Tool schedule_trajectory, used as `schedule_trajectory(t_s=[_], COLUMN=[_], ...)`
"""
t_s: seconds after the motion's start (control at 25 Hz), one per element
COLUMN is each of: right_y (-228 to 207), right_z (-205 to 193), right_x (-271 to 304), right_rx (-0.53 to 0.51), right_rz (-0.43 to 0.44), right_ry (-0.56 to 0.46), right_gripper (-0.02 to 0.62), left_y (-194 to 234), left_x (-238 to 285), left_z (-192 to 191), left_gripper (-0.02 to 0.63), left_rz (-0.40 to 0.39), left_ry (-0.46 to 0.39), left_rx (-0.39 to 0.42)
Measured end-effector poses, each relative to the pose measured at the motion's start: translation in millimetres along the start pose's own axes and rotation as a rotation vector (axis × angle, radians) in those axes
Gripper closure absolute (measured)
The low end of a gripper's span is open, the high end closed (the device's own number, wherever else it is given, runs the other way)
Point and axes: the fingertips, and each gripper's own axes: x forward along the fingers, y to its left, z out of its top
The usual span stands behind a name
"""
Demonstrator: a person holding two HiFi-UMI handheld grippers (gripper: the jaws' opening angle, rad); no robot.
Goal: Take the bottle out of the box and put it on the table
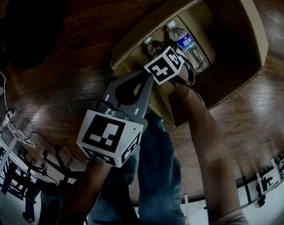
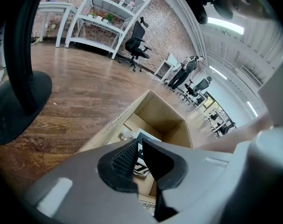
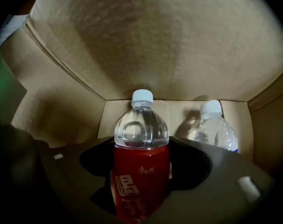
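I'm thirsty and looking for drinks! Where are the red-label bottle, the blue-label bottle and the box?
red-label bottle [image 3: 141, 176]: right gripper view, on its red label.
blue-label bottle [image 1: 186, 42]: head view, on its blue label.
box [image 1: 256, 27]: head view, on its right rim.

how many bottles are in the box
2. A red-label bottle stands between the open jaws of the right hand-held gripper. A blue-label bottle is beside it, nearer the cardboard box wall. The gripper and arm cover part of the box, so another may be hidden.
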Motion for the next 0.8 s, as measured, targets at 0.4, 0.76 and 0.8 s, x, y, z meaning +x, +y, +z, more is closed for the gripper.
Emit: schedule_trajectory(t_s=[0.4,0.76,0.8], right_y=[-4,-13,-12], right_z=[-13,-21,-18], right_x=[-14,-97,-108], right_rx=[0.077,0.323,0.338], right_rz=[-0.006,-0.003,-0.001], right_ry=[-0.038,-0.208,-0.225], right_gripper=[0.295,0.298,0.298], left_y=[0,-31,-36], left_x=[-9,-43,-48], left_z=[-13,10,14], left_gripper=[0.604,0.604,0.604], left_rz=[0.012,0.023,0.024], left_ry=[0.047,0.067,0.066], left_rx=[-0.001,0.012,0.013])
